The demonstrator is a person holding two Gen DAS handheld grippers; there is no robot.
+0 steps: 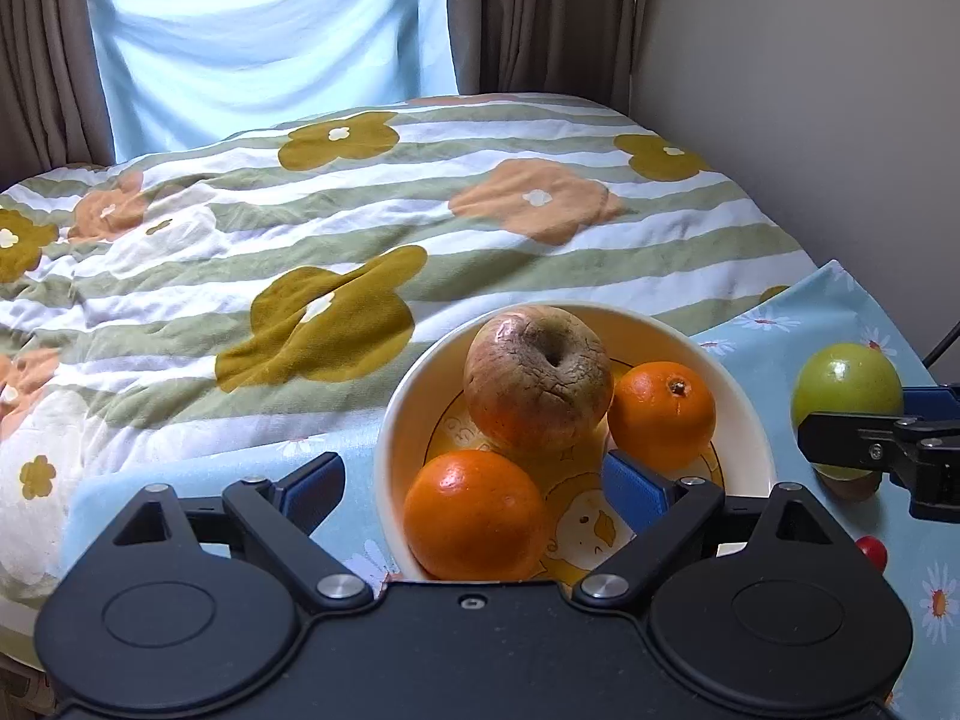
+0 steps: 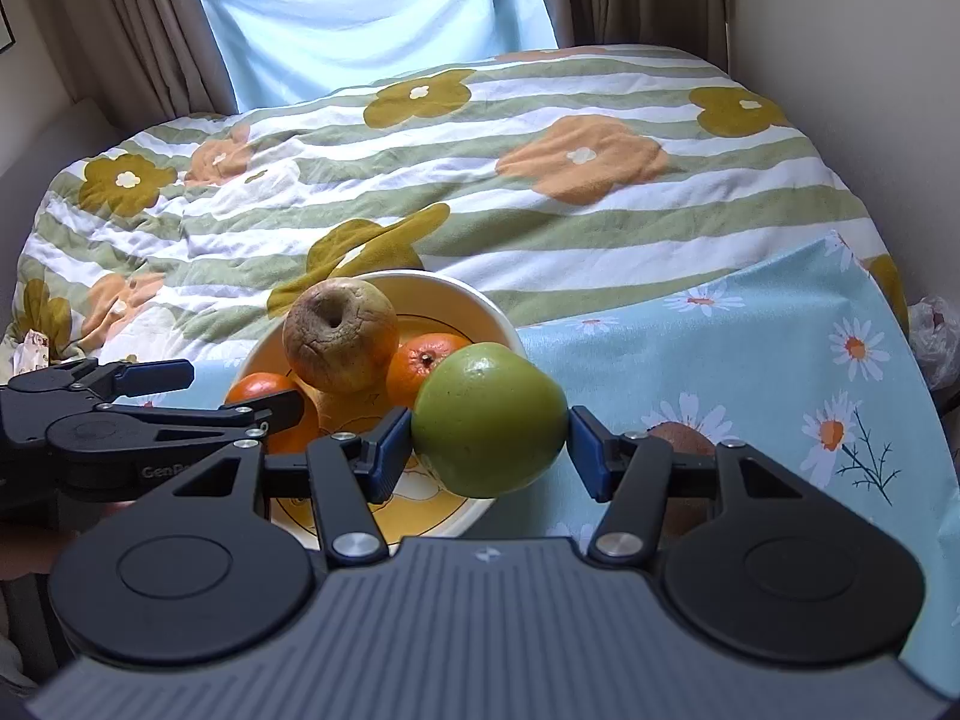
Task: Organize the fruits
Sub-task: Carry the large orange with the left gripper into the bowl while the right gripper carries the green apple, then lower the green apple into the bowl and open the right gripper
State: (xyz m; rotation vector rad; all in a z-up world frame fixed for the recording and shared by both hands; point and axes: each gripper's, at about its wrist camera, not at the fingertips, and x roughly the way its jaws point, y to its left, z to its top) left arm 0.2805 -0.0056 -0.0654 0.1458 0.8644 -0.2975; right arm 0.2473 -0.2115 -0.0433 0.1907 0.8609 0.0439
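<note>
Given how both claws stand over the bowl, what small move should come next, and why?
Probably carry the green fruit, clamped in the right claw, over the bowl and release; the left claw stands open around an orange already inside.

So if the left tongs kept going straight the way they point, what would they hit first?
Probably the near orange in the bowl: it lies between the open left tongs, with the wrinkled apple behind it. Depth is hard to judge.

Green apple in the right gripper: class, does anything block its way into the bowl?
Partly. The bowl already holds a wrinkled apple and two oranges, and the open left gripper sits over its near side. Little free space remains for the green apple.
</note>
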